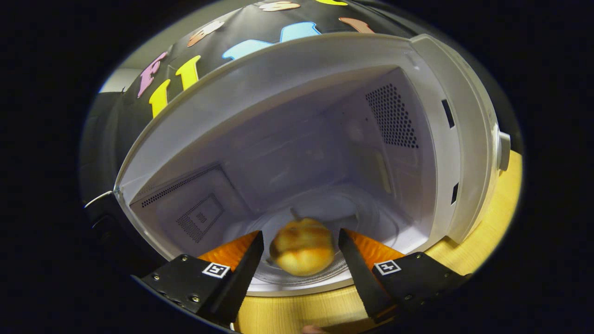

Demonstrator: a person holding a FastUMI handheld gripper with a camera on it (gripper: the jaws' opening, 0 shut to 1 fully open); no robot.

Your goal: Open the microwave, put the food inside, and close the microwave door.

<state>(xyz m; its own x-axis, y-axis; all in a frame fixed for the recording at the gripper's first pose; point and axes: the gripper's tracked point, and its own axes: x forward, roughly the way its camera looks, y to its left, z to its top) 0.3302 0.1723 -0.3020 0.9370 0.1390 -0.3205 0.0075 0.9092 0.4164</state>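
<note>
The white microwave point(297, 60) stands open right in front of me, its cavity lit and pale. On the near part of the glass turntable point(366, 218) inside sits the food point(302, 248), a golden-brown round bun, slightly blurred. My gripper point(300, 235) is at the cavity's mouth, with the bun between its two fingers. A narrow gap shows on each side of the bun, so neither finger presses on it and the gripper is open.
The microwave's door point(104, 218) is swung out to the left as a dark edge. Its control panel point(468, 116), with a knob point(505, 150), runs down the right side. The microwave stands on a light wooden table point(487, 232), which also shows below the fingers.
</note>
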